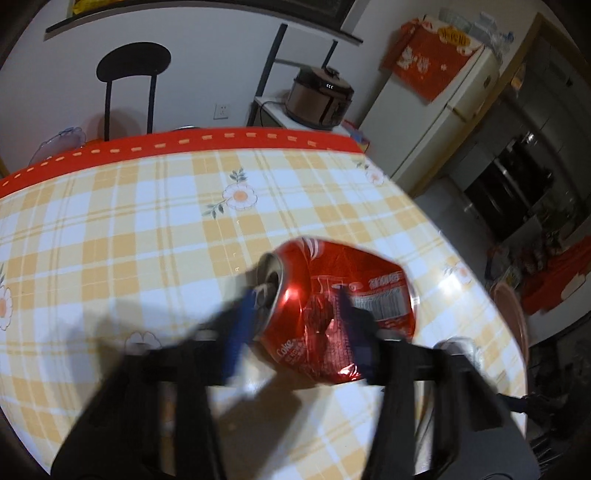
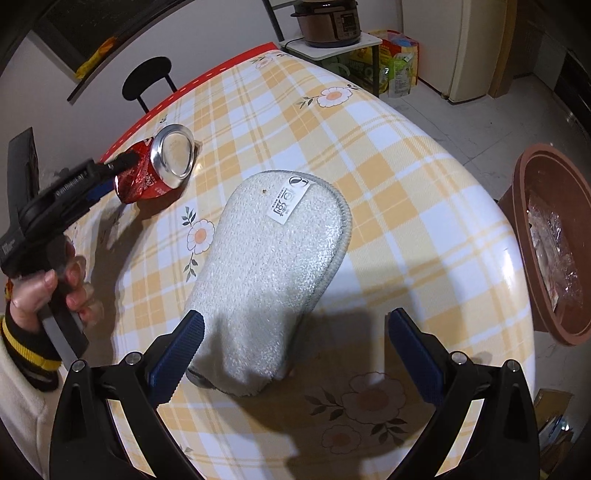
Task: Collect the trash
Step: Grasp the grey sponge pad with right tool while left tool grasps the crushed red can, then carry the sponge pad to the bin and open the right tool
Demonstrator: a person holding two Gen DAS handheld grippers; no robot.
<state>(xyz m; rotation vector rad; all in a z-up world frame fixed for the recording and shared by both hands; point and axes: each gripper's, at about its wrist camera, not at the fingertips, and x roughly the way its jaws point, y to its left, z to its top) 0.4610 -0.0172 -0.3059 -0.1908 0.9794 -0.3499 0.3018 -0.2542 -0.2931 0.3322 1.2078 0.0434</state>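
Note:
A crushed red cola can [image 1: 332,295] sits between the blue pads of my left gripper [image 1: 295,328], which is shut on its dented middle. From the right wrist view the can [image 2: 147,181] hangs just above the checked tablecloth [image 2: 406,166], silver base facing the camera, with its shadow below. A hand [image 2: 44,291] holds the left gripper [image 2: 114,173] there. My right gripper [image 2: 295,354] stands open over the near end of a white fuzzy cloth [image 2: 273,258] lying flat on the table. Its pads do not press the cloth.
A brown bin [image 2: 546,251] with a clear plastic liner stands on the floor off the table's right edge. A black chair [image 2: 147,81] is behind the table. A rice cooker [image 2: 328,22] on a small stand, bags and a fridge [image 1: 443,110] line the far wall.

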